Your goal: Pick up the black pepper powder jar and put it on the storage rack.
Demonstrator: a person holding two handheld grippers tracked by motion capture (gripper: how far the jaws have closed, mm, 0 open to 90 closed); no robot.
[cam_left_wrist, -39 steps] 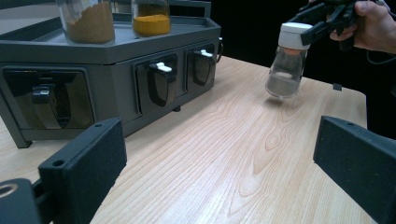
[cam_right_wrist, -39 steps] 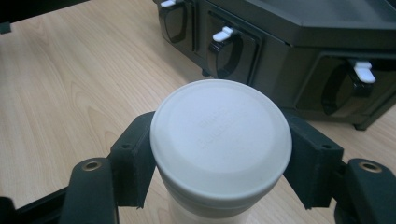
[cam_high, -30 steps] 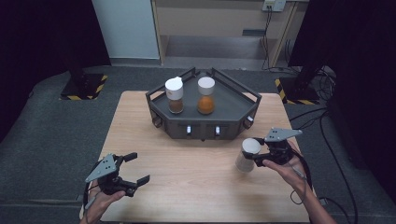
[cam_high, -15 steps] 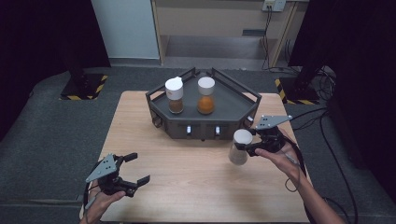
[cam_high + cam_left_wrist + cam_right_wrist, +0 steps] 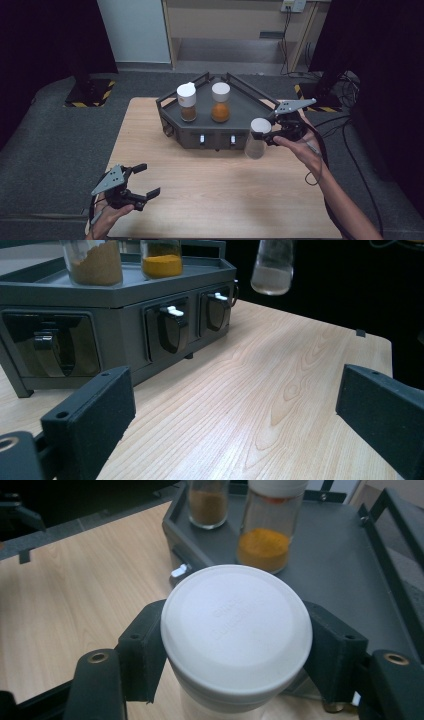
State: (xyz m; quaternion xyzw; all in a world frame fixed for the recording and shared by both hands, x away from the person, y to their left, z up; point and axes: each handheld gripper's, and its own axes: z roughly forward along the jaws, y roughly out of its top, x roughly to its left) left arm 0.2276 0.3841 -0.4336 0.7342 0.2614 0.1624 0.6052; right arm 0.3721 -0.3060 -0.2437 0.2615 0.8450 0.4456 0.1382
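My right gripper [image 5: 270, 131] is shut on a clear jar with a white lid [image 5: 257, 138], gripping it just under the lid [image 5: 236, 630] and holding it in the air beside the right front corner of the dark grey rack [image 5: 242, 102]. The jar holds a little white powder [image 5: 270, 279]. On the rack stand a jar of brown powder [image 5: 186, 102] and a jar of orange powder [image 5: 220, 102], both with white lids. My left gripper [image 5: 144, 180] rests low over the table's front left, jaws wide open with nothing between them.
The rack's front face has small dark drawers with white tabs [image 5: 171, 327]. The wooden table [image 5: 215, 190] is bare in front of the rack. Cables lie on the floor to the right [image 5: 345, 85]. Dark floor mats surround the table.
My right gripper has lifted the white-lidded jar off the table and carried it up and toward the rack's right corner. The left gripper has stayed put.
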